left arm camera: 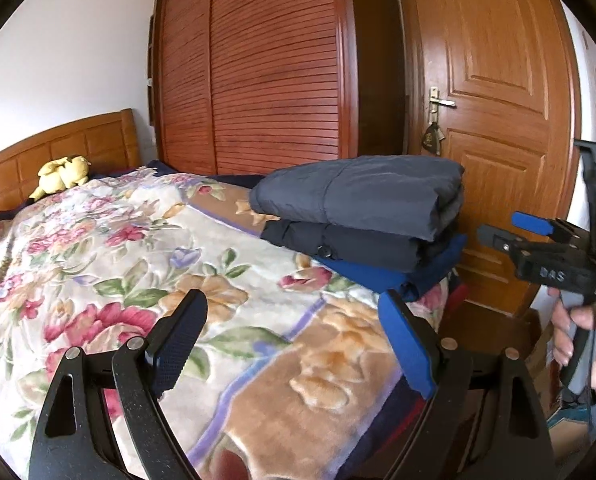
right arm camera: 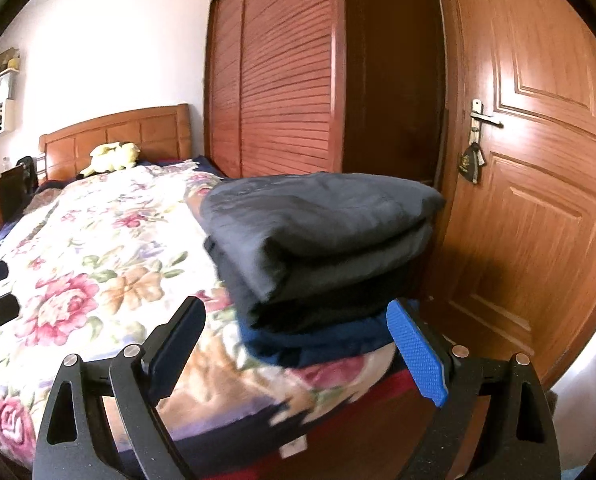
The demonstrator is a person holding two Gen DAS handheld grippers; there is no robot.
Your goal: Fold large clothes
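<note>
Three folded garments, grey padded jacket [right arm camera: 318, 220] over black [left arm camera: 358, 244] over blue [left arm camera: 394, 276], sit stacked ahead of my right claw [right arm camera: 298, 344] at the floral blanket's [left arm camera: 118, 240] corner, leaving folding room. Both claws, left [left arm camera: 294, 328] included, gape apart, holding nothing.

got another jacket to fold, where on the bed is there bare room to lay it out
The wide stretch of the floral blanket is free, from the yellow plush toy by the wooden headboard down to the near edge. Crowded: the corner by the wooden door, where the stack of folded dark grey and blue clothes sits.
</note>
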